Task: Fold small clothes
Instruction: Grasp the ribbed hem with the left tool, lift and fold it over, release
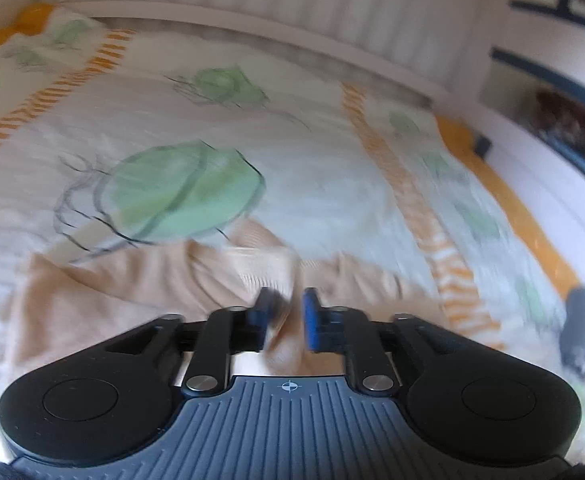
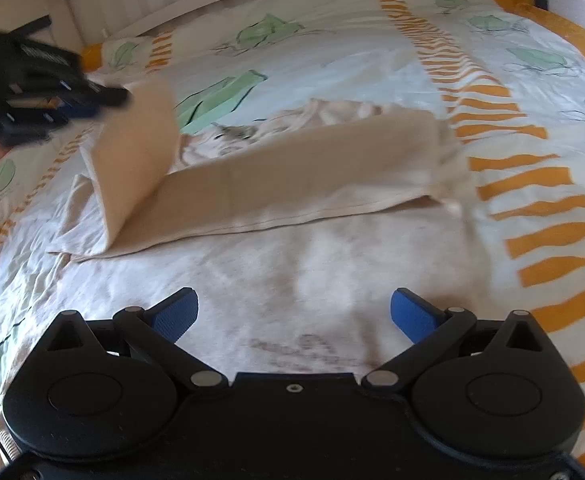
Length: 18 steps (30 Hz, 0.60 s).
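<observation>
A small beige garment (image 2: 292,176) lies on the bed as a long folded strip. My left gripper (image 1: 288,320) is shut on the garment's left end (image 1: 284,344). In the right wrist view the left gripper (image 2: 104,100) holds that end (image 2: 136,152) lifted and bent over the strip. My right gripper (image 2: 294,312) is open and empty, low over the white sheet, in front of the garment's near edge. The left wrist view is blurred.
The bed cover (image 2: 332,52) is white with green leaf prints and orange stripes. A white slatted bed frame (image 1: 332,4) runs along the far side. A wall and dark-framed shelf (image 1: 564,112) stand to the right of the bed.
</observation>
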### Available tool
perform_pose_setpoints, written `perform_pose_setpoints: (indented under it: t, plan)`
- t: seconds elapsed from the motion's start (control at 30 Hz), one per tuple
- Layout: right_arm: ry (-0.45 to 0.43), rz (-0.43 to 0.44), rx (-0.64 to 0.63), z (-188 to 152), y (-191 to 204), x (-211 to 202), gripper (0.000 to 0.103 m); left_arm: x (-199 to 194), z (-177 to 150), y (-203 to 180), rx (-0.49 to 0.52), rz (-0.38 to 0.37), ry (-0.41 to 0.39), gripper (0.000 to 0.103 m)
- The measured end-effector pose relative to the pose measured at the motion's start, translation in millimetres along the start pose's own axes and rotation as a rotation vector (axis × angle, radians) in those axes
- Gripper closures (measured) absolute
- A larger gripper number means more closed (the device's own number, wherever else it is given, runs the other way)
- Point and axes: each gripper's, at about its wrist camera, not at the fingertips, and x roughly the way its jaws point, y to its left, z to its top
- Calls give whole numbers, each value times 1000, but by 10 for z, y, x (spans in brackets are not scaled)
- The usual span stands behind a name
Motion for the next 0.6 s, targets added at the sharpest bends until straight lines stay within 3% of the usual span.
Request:
perform_pose_setpoints:
  t: [0.17, 0.23, 0.3, 0.43, 0.6]
  plan:
    - [-7, -11, 18, 21, -98, -19, 1, -39, -236, -186, 136, 9, 8, 66]
    - [-13, -13, 14, 57, -104, -5, 1, -111, -323, -149, 170, 23, 8, 58]
    - [-22, -3, 12, 112, -98, 17, 0, -180, -433, -56, 178, 46, 17, 57]
    - [-46, 21, -16, 276, -4, 74, 0, -254, -588, 305, 145, 93, 78, 57]
    - [-89, 67, -103, 525, 278, 184, 0, -279, -738, 815, 20, 139, 126, 57]
